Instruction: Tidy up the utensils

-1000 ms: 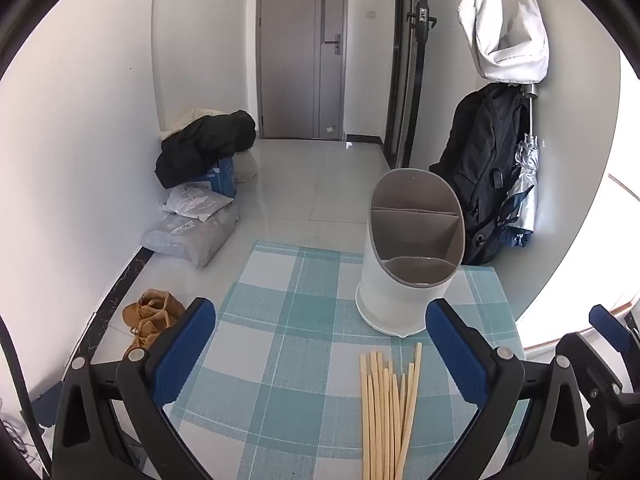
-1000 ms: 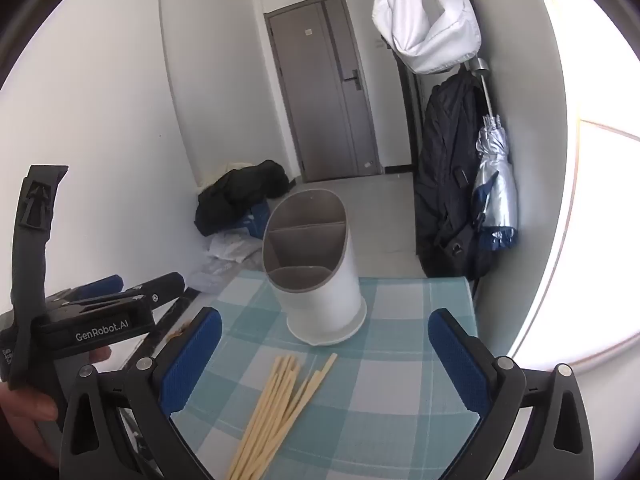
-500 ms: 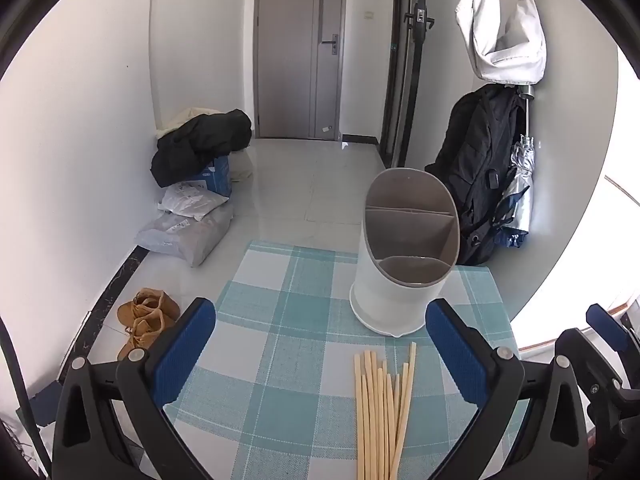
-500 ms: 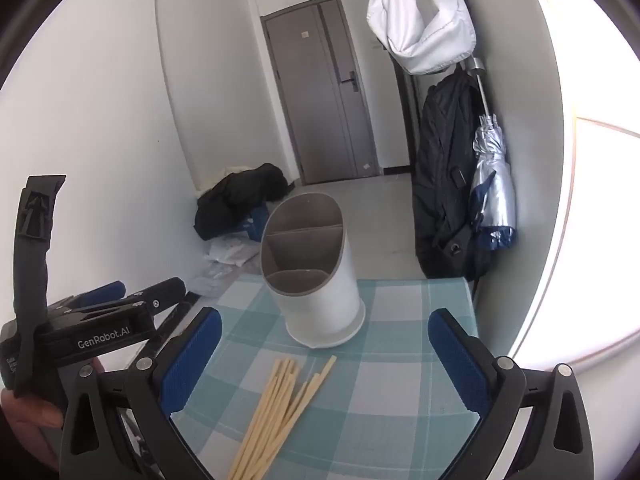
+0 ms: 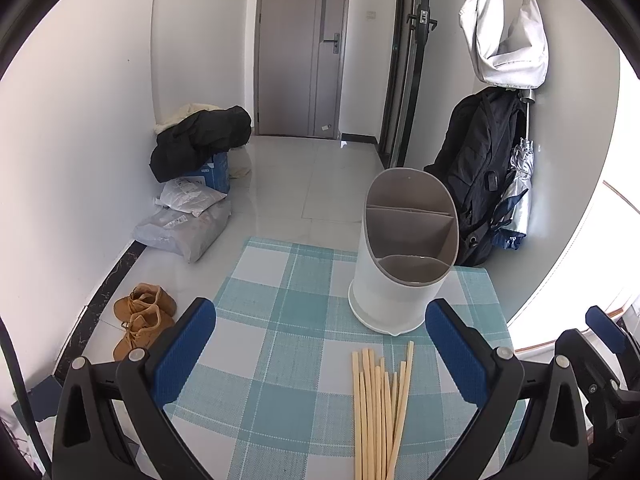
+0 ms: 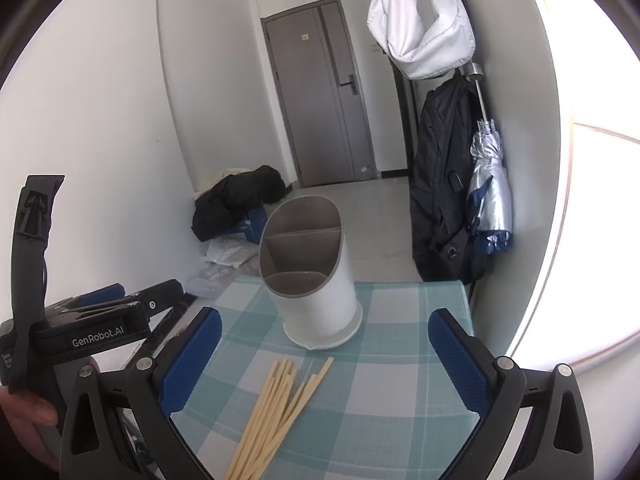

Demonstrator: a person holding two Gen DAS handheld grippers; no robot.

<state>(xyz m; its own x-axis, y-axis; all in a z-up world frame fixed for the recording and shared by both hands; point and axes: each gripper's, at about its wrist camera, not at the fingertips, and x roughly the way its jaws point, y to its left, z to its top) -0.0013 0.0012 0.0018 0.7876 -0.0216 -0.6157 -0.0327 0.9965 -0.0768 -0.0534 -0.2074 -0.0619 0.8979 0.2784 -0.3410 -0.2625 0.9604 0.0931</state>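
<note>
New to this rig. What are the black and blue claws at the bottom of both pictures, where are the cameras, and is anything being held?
There is no robot arm. A person holds a two-finger gripper in each hand, and each gripper carries a fisheye camera that looks forward along its fingers. One picture comes from the left gripper, the other from the right gripper. The blue pads are the insides of their fingers.

In the right camera's picture the left gripper also appears from the side, low at the left, with part of the person's hand on it.

Both grippers are open and hold nothing.

On the teal checked tablecloth lies a loose bunch of wooden chopsticks. Beyond them stands a white utensil holder with grey compartments, which look empty as far as the pictures show.
</note>
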